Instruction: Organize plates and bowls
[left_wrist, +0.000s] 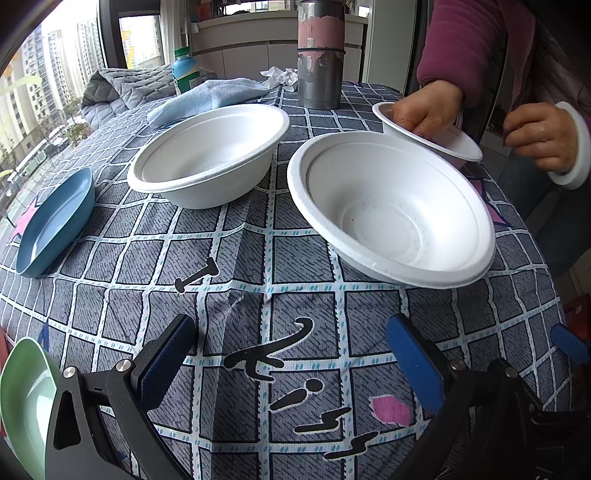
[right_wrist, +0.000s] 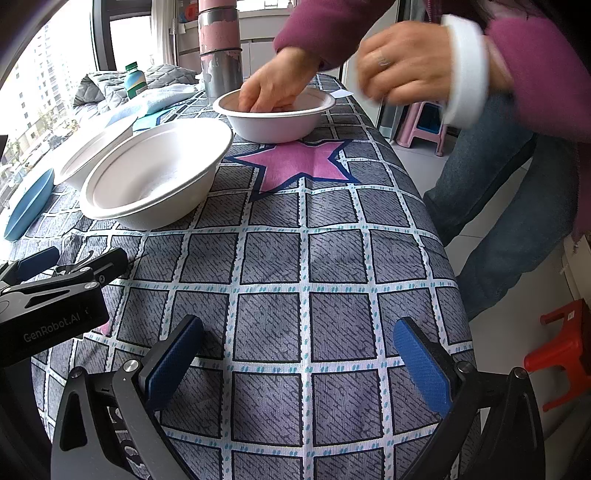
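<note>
Left wrist view: my left gripper (left_wrist: 291, 358) is spread and empty, near side of the near white bowl (left_wrist: 391, 210); my right gripper (right_wrist: 299, 354) likewise. A bystander's hand (right_wrist: 273, 92) rests inside the small bowl (right_wrist: 275, 116) beyond it; reaching now risks collision. Only this view shows the green plate (left_wrist: 22, 398).

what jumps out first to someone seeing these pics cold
Two big white foam bowls sit side by side mid-table on the grey checked tablecloth. At the far right edge, a person's hand reaches into a smaller white bowl beside a pink star print. Both grippers hover open and empty.
</note>
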